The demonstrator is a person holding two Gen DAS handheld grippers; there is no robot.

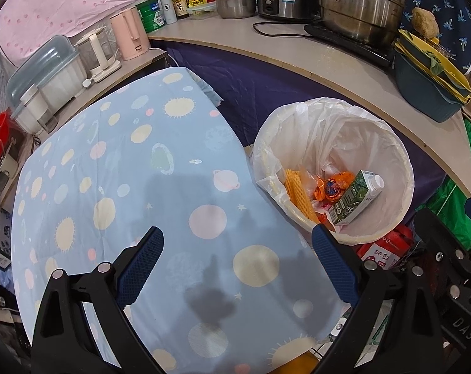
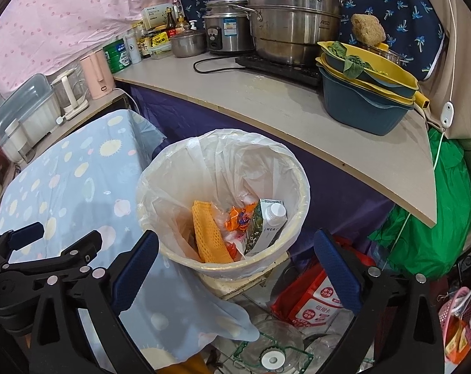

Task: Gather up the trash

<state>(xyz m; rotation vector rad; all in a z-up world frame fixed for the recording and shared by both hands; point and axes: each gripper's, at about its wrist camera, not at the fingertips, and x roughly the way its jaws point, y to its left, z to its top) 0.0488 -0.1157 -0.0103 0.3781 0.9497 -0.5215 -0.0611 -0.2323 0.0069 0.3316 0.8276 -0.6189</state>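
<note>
The trash bin (image 2: pixel 223 205) sits mid-frame in the right wrist view, with the covered table (image 2: pixel 73 180) to its left and the counter (image 2: pixel 297 106) behind it. A carton (image 2: pixel 265 227), a mesh sleeve (image 2: pixel 209 237) and wrappers (image 2: pixel 238 221) lie in the bin. Stacked pots (image 2: pixel 291 15) stand on the counter at top centre, stacked basins (image 2: pixel 366 93) to their right.
</note>
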